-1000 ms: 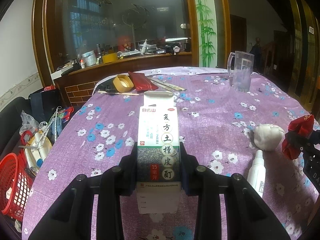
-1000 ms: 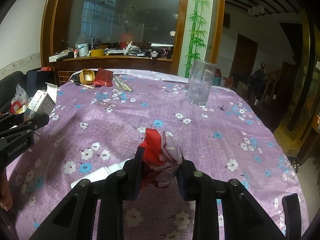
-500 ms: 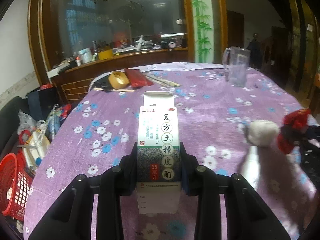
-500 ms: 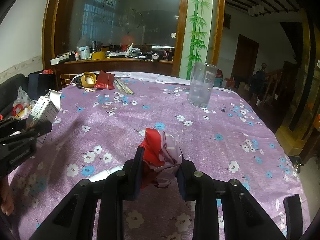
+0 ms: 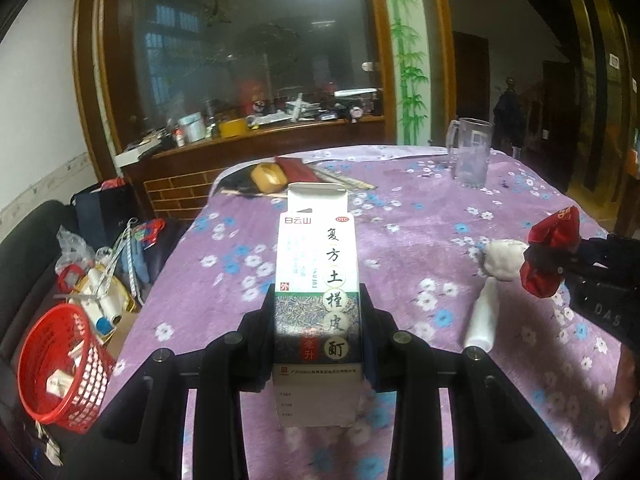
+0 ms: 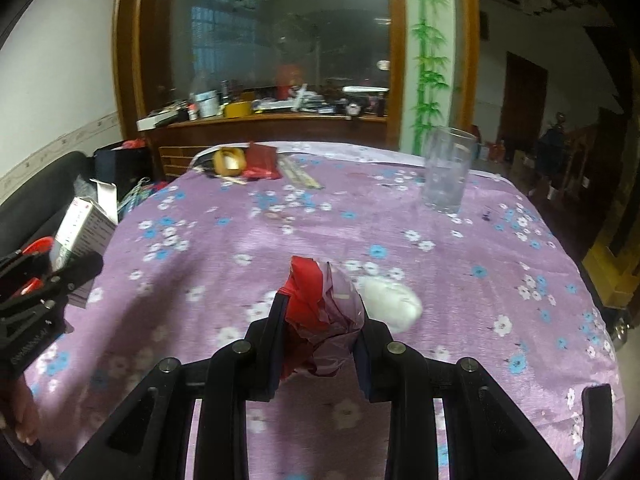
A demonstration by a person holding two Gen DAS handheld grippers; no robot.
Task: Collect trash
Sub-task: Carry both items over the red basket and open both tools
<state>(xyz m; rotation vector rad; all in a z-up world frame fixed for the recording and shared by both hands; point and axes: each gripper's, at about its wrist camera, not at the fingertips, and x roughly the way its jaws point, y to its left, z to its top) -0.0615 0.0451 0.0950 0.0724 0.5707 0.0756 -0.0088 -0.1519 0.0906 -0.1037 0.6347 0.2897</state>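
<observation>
Left claw (image 5: 318, 334): I have it clamped on the lower half of a tall white box (image 5: 316, 280), held upright so the open top flap stays clear of the fingers.
Right claw (image 6: 320, 332): I have it pinched tight on a crumpled red wrapper (image 6: 320, 304); a soft wad needs a narrow squeeze or it slips out.
Both loads: off the purple flowered tablecloth (image 5: 400, 216), one piece per claw, so I judge one trip will drop both.
Left on the table: a white paper ball (image 6: 394, 304) just beyond the wrapper, and a small white bottle (image 5: 482, 318) lying beside it.
Red basket (image 5: 60, 364): below the table's left edge, already holding scraps; probably my drop point, nearest the box.
Glass mug (image 5: 470, 152): far side, well apart, not trash.
</observation>
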